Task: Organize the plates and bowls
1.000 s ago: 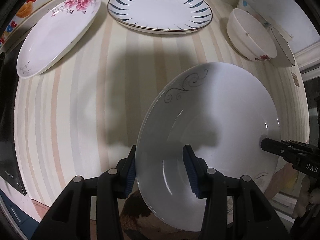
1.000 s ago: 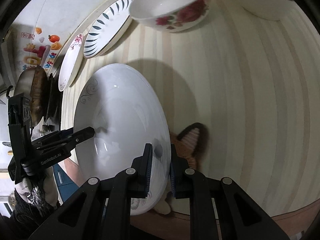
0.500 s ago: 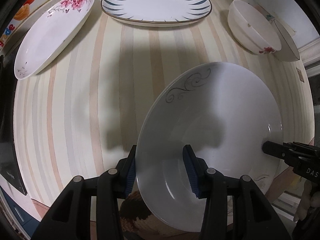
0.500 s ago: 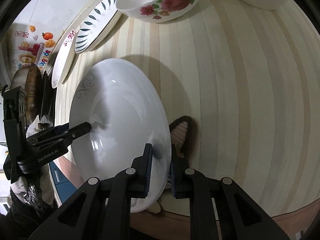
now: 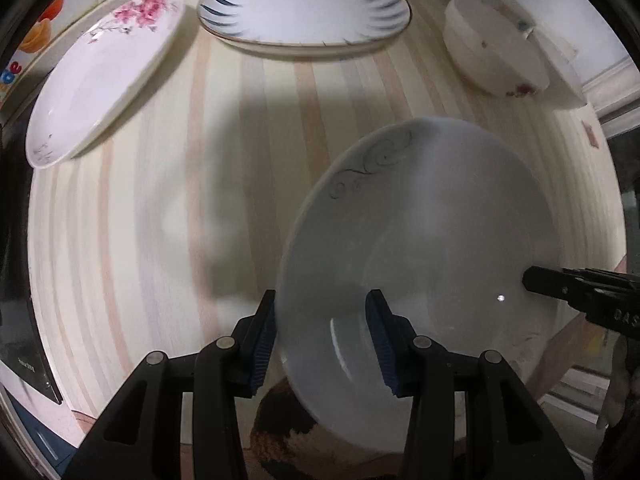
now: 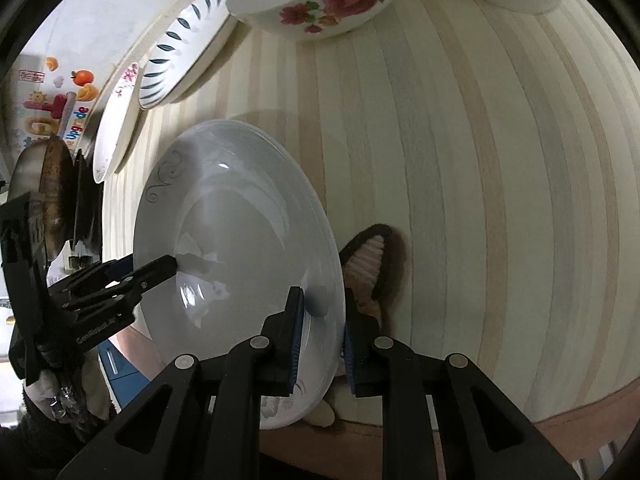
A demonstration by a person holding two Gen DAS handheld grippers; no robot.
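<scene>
The white plate (image 5: 420, 240) is showing a grey scroll on its rim. 1 plate (image 5: 304, 8) is wearing dark blue leaf strokes, another (image 5: 100, 80) pink blossoms. The bowl (image 6: 320, 0) is carrying red roses. The counter (image 5: 160, 200) is running in cream and tan stripes. The black fingers (image 5: 262, 344) are bearing blue pads.

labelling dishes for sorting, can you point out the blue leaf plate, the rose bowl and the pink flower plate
blue leaf plate (image 5: 304, 8), left wrist view, bare white centre
rose bowl (image 6: 320, 8), right wrist view, outer wall by the flowers
pink flower plate (image 5: 100, 88), left wrist view, plain middle
</scene>
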